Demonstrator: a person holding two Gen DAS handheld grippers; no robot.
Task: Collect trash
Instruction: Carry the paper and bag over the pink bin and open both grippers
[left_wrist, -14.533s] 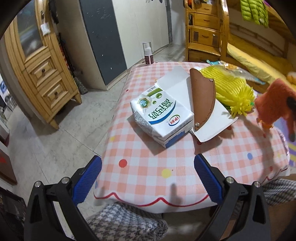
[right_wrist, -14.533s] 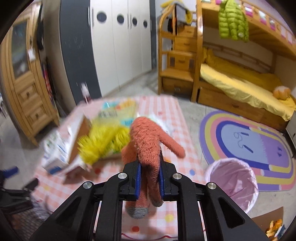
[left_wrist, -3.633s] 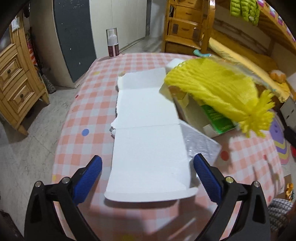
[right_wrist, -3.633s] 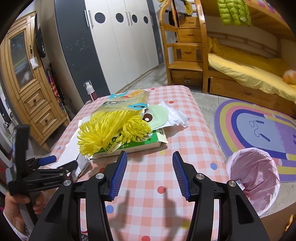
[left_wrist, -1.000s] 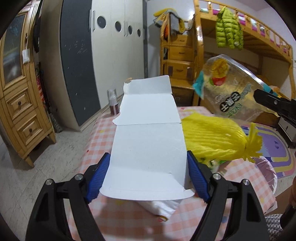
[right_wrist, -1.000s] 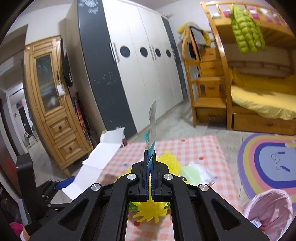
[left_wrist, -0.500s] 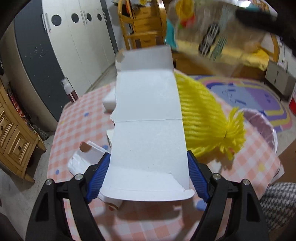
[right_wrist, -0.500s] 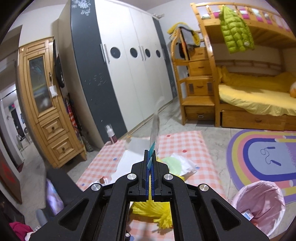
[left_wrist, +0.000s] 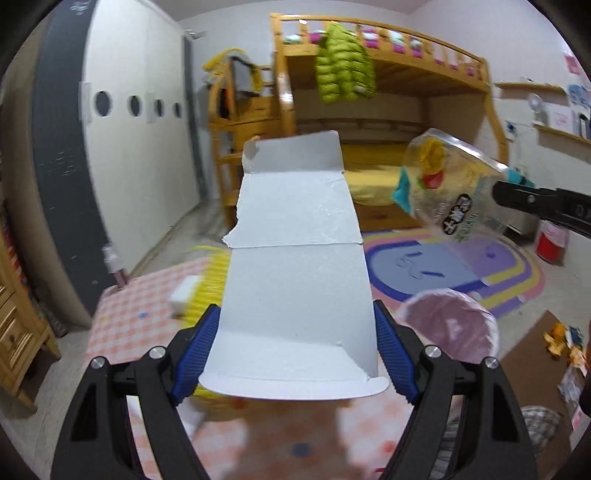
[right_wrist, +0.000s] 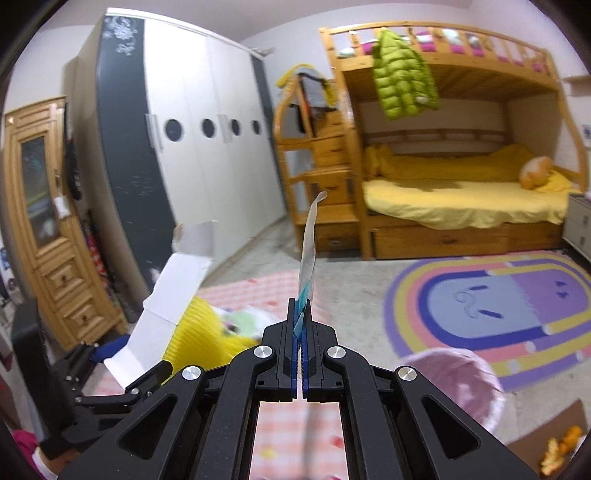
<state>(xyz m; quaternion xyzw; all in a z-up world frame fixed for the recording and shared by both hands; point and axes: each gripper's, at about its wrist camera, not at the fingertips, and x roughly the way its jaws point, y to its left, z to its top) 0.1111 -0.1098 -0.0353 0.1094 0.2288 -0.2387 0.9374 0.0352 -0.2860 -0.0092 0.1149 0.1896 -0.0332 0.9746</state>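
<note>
My left gripper (left_wrist: 295, 354) is shut on a flattened white cardboard box (left_wrist: 295, 273), held up above the checked table (left_wrist: 140, 317). It also shows in the right wrist view (right_wrist: 166, 291). My right gripper (right_wrist: 300, 321) is shut on a clear plastic snack bag, seen edge-on (right_wrist: 308, 258); in the left wrist view the bag (left_wrist: 450, 195) hangs in the air at right. The pink-lined trash bin (left_wrist: 448, 332) stands on the floor right of the table and shows in the right wrist view (right_wrist: 454, 373).
A yellow foam net (right_wrist: 199, 332) and other wrappers (right_wrist: 240, 317) lie on the table. A spray bottle (left_wrist: 114, 262) stands at its far edge. A bunk bed (right_wrist: 461, 199), wardrobe (right_wrist: 192, 147), round rug (right_wrist: 491, 306) and brown cardboard (left_wrist: 535, 354) on the floor surround it.
Both grippers have lifted and swung right toward the bin side. The box and the bag stay held. The left view now looks level across the room instead of down at the table.
</note>
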